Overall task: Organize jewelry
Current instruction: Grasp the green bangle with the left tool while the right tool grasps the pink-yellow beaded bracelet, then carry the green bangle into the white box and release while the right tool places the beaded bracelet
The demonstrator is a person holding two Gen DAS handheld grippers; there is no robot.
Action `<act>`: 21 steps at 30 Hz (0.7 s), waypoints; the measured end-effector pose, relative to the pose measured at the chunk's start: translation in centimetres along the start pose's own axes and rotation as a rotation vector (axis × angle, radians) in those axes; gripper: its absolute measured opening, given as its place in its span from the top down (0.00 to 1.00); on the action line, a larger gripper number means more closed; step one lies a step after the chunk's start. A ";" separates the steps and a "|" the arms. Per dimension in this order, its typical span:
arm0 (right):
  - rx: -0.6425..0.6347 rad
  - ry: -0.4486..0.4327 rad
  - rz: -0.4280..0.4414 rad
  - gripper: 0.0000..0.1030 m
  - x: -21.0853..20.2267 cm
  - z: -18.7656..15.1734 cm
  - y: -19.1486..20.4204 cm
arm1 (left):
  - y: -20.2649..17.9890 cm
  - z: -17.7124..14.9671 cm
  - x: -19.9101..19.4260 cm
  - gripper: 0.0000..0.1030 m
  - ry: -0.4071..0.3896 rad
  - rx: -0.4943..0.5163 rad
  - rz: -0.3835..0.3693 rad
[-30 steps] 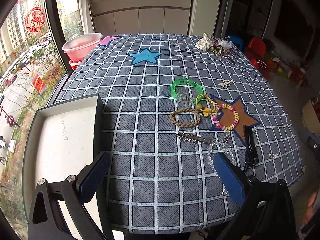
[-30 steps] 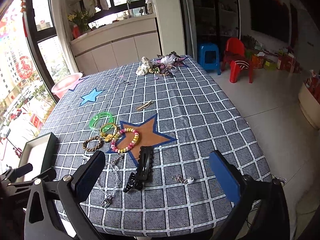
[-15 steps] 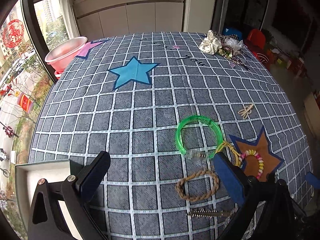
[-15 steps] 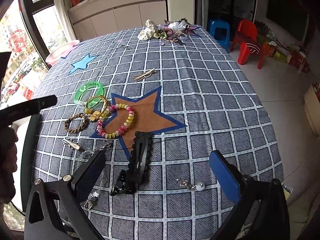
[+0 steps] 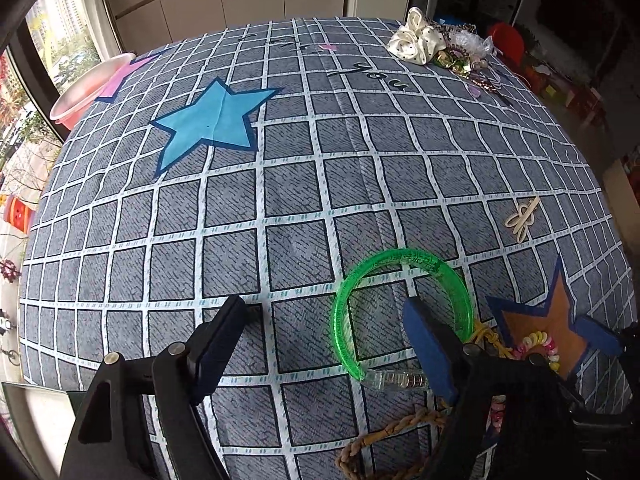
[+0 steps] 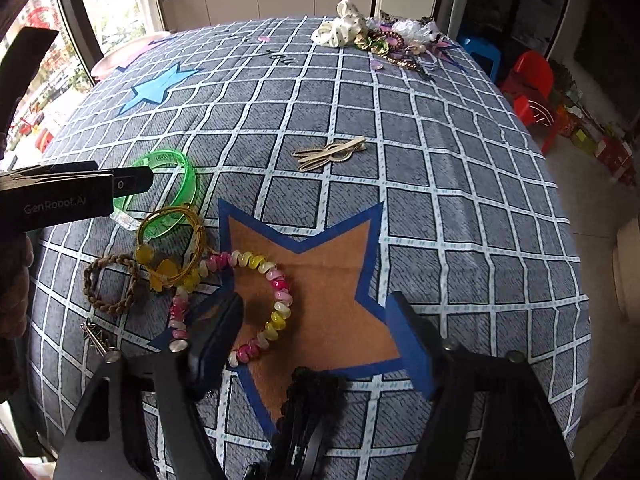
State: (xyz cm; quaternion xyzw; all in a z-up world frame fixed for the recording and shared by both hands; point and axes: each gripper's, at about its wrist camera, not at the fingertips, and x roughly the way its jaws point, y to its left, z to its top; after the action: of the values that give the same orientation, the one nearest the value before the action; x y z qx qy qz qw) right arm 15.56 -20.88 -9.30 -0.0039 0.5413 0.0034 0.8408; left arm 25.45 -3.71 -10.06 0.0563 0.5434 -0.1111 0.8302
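Observation:
A clear green bangle [image 5: 400, 258] lies on the grey checked cloth. My left gripper [image 5: 324, 332] hangs low over it, its jaws closing. One finger stands inside the ring and the bangle's left arc runs between the pads, untouched. A pink and yellow bead bracelet [image 6: 280, 280] lies on the brown star [image 6: 332, 264]. My right gripper [image 6: 316, 336] is just above it, jaws closing, with the bracelet's right arc between the pads and no pad pressing. In the right wrist view the left gripper [image 6: 80, 192] reaches over the green bangle [image 6: 188, 176].
A gold wire bracelet [image 6: 172, 240] and a braided rope bracelet [image 6: 108, 280] lie between the two rings. A black claw clip [image 6: 308, 412] sits under the right gripper. A gold hair clip [image 6: 332, 152] lies mid-table, a scrunchie pile [image 6: 348, 32] at the far edge, a pink basin [image 5: 92, 92] far left.
Both grippers dropped and moved forward over the cloth, and their jaws narrowed. The left left the tray and reached the green bangle. The right closed in on the bead bracelet.

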 end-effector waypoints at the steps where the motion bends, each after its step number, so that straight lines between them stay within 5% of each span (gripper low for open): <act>1: -0.006 -0.006 -0.004 0.31 0.0 0.0 0.1 | -0.2 0.0 0.1 0.15 -0.010 0.014 0.015; 3: -0.014 -0.008 0.000 0.31 0.1 0.2 0.3 | -0.4 0.0 0.0 0.18 -0.015 0.026 0.006; 6: -0.030 -0.013 -0.001 0.32 0.1 0.4 0.7 | -1.0 -0.1 -0.4 0.37 -0.028 0.057 -0.006; 8: -0.031 -0.014 0.014 0.37 0.0 0.3 0.8 | -1.5 -0.1 -0.6 0.68 -0.033 0.080 -0.017; 10: -0.040 -0.026 0.021 0.59 -0.2 0.3 1.1 | -1.9 0.0 -0.7 0.84 -0.027 0.095 -0.019; 12: -0.040 -0.033 0.035 0.86 -0.4 0.3 1.3 | -2.0 0.0 -0.8 0.86 -0.023 0.092 -0.032; 13: -0.031 -0.034 0.039 0.90 -0.4 0.3 1.2 | -1.9 0.0 -0.9 0.86 -0.023 0.086 -0.034; 21: 0.006 -0.141 0.044 0.90 -4.0 0.6 -0.1 | -0.6 0.0 -4.2 0.86 -0.087 0.038 -0.053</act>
State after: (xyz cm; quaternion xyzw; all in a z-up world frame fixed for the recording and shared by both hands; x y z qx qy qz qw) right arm 14.47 -21.00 -5.40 0.0106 0.4807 0.0205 0.8766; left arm 23.70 -3.79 -6.21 0.0526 0.5060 -0.1457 0.8485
